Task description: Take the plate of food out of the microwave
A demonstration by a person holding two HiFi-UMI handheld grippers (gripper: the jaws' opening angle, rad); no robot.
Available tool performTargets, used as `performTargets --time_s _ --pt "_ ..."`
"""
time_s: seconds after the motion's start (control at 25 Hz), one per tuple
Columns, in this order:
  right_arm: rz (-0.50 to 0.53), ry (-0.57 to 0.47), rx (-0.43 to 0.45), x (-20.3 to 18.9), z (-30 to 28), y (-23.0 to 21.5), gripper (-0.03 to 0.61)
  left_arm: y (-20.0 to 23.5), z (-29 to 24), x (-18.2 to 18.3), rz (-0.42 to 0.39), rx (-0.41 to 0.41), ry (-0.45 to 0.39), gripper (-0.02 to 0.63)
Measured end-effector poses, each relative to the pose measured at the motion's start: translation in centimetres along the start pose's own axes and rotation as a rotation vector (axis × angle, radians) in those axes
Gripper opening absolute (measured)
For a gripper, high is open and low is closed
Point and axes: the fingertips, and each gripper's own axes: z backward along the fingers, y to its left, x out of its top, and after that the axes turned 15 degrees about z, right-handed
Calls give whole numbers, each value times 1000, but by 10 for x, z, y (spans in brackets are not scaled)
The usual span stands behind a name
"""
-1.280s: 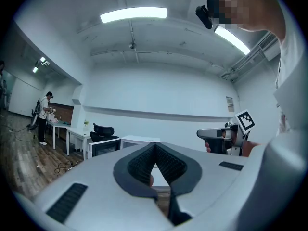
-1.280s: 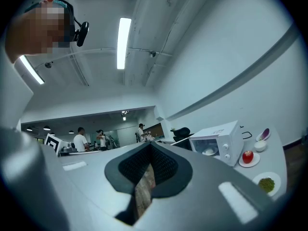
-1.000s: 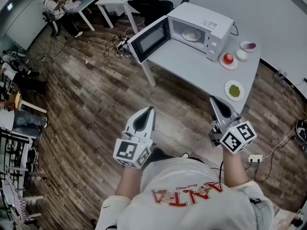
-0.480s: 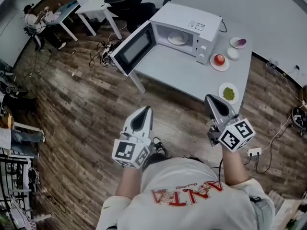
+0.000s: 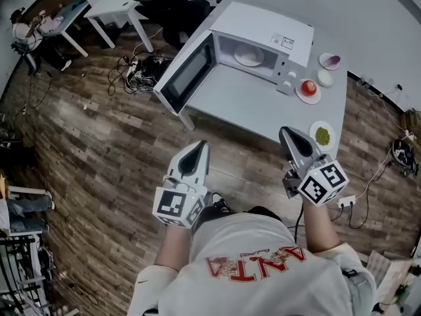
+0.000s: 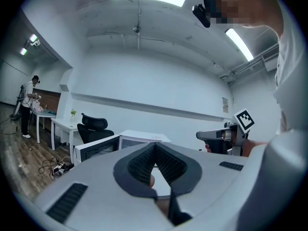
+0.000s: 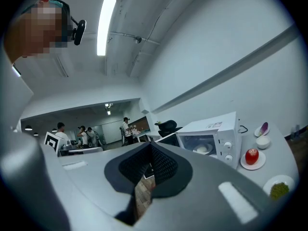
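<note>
The white microwave (image 5: 263, 28) stands on a grey table (image 5: 256, 107) ahead, its door (image 5: 187, 74) swung open to the left. Inside sits a white plate of pale food (image 5: 250, 56); the right gripper view also shows this plate (image 7: 202, 149). My left gripper (image 5: 197, 147) and right gripper (image 5: 284, 133) are held side by side near my chest, well short of the table. Both are shut with nothing in them. In its own view the left gripper (image 6: 155, 146) points toward the microwave (image 6: 139, 139). The right gripper (image 7: 150, 146) points left of it.
Right of the microwave on the table are a plate with a red fruit (image 5: 308, 88), a white bowl (image 5: 325, 78), a small dish with something purple (image 5: 330, 61) and a plate of green food (image 5: 321, 135). A black chair (image 5: 171, 2) and floor cables (image 5: 138, 68) lie beyond.
The view has moved toward the table, so the microwave looks larger and nearer. Both grippers stay shut and keep their places in front of my body.
</note>
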Motion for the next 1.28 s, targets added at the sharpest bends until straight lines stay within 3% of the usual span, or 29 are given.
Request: performTargets --time_s 0.24,0.6,0.84,1.28 --pt "19 14 -36 -2 -48 17 0 51 -8 18 -16 -23 1 9" --pt "4 35 -58 -9 -88 0 0 81 -39 21 16 -43 23 9" --pt "-28 25 -52 -17 -111 -38 0 84 -81 23 15 -42 41 9" --pt "-83 25 -56 -26 -135 -150 0 64 -197 26 -11 -33 82 9"
